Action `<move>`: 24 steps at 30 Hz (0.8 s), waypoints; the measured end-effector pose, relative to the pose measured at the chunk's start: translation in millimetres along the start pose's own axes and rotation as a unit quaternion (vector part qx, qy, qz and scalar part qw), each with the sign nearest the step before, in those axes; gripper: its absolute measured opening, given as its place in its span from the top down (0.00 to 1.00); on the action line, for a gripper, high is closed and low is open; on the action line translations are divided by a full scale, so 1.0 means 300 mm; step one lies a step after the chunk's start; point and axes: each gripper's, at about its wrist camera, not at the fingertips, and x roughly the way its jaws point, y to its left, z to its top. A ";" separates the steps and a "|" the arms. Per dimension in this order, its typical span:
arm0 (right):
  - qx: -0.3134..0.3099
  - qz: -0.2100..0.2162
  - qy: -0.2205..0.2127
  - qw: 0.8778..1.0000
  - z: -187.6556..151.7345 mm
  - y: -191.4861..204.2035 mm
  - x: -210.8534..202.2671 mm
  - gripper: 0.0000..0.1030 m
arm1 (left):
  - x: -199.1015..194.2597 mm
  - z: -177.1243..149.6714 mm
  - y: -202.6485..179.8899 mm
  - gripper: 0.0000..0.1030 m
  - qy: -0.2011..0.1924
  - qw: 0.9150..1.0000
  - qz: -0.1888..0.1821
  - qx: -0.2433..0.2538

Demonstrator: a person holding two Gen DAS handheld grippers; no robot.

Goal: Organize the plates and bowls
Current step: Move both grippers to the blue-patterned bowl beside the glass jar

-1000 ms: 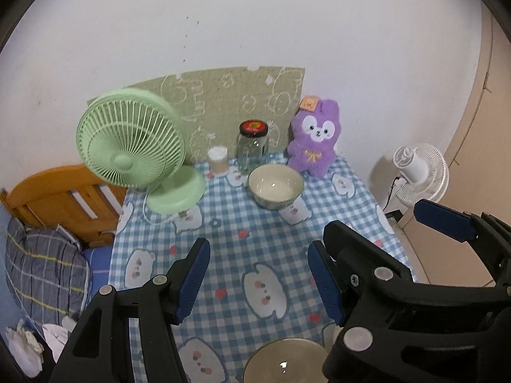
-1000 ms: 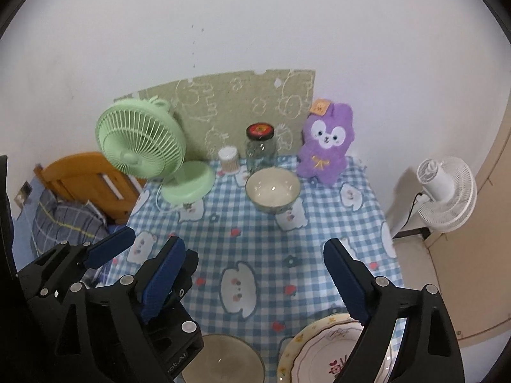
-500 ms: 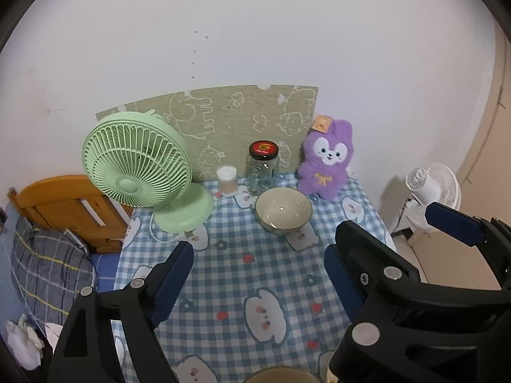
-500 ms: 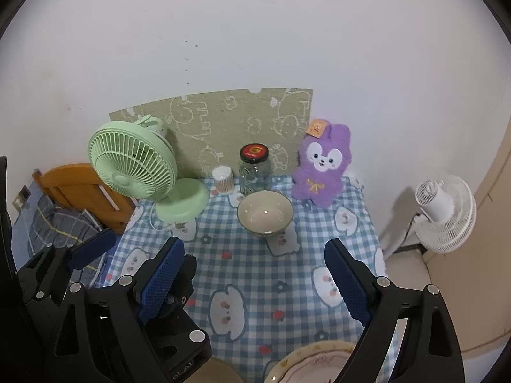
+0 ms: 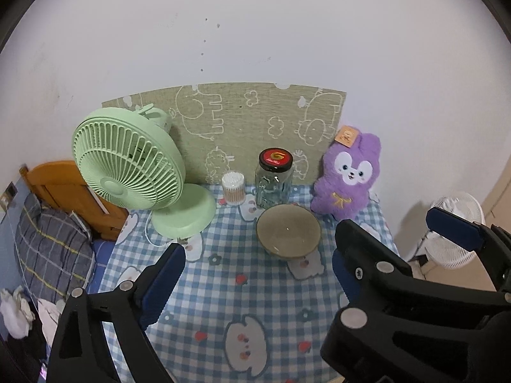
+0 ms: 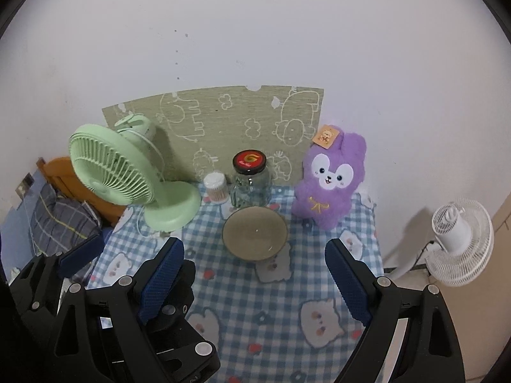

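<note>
I've got both grippers, left gripper (image 5: 257,279) & right gripper (image 6: 254,274), fingers apart, holding nothing, above the near tabletop (image 6: 274,290). Ceramic bowl (image 6: 255,237) sits far-center, just in front of the glass jar (image 6: 250,180), w/ purple plush bunny (image 6: 329,182) to its right.

White wall (image 5: 255,32) behind checkered-cloth table (image 5: 242,287); olive cartoon-print board (image 5: 230,121) leans on it. Wooden bed frame (image 5: 60,188) left of table, white floor fan (image 6: 460,242) right.
</note>
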 end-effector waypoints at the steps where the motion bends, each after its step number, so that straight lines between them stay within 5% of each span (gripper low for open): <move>1: -0.001 0.002 0.001 1.000 0.008 -0.011 0.016 0.09 | 0.016 0.007 -0.008 0.08 0.000 1.000 0.004 -0.002; 24: -0.001 0.006 0.033 0.999 0.107 -0.150 0.457 0.05 | 0.418 0.094 -0.075 0.08 0.038 0.998 0.044 -0.030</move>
